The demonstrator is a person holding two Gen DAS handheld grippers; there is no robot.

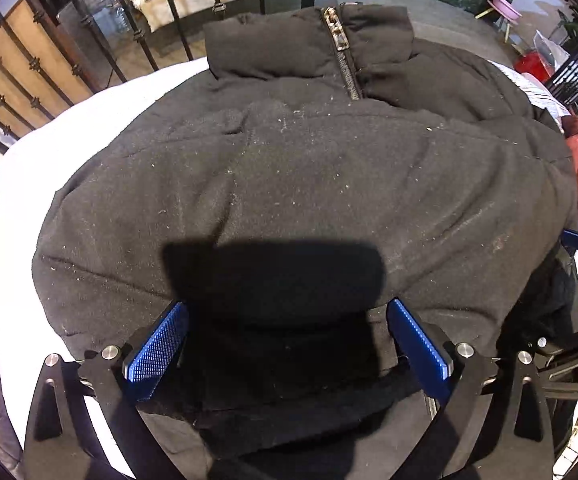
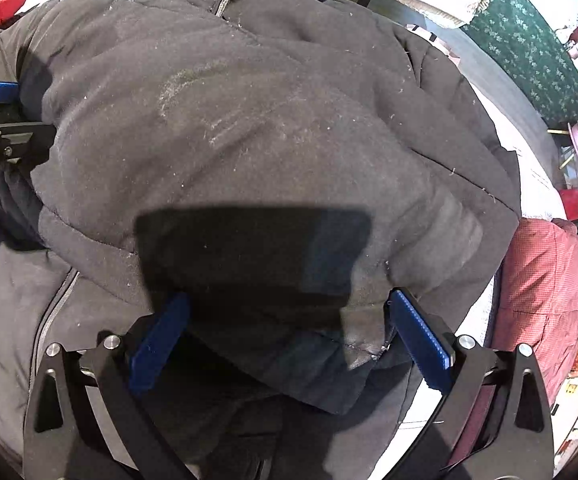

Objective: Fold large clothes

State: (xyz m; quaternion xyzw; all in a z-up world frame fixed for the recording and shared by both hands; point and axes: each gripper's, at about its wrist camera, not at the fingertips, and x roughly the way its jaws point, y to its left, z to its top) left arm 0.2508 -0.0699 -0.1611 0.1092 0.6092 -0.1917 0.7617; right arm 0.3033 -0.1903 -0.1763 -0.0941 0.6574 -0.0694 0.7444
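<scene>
Currently the black padded jacket lies spread over a white-covered bed, collar and zip toward the far metal rail; a sleeve or side panel appears already laid across the body, though the layers are hard to separate in the dark cloth.

Left gripper points steeply down over the near hem; fingers spread wide, nothing pinched, cloth lying between the blue pads without contact I can confirm. Right gripper likewise hangs over a folded near corner; fingers spread, not clamped on anything visible.

Risks, as judgement:
- padding is thick and springy; a shallow pinch likely takes the top layer only, so the fold underneath slides apart;
- slippery shell may pull free mid-lift if the grip is near the very edge;
- the two grippers sit near each other, the right one showing at the left view's right border; closing inward could bump them.

Edges and room: bed's white margin is narrow on the left and near sides; a red quilted garment lies just beside the jacket on the right, so a rightward fold would land on it; the rail limits far travel; the clearest room is toward the jacket's own middle.
</scene>
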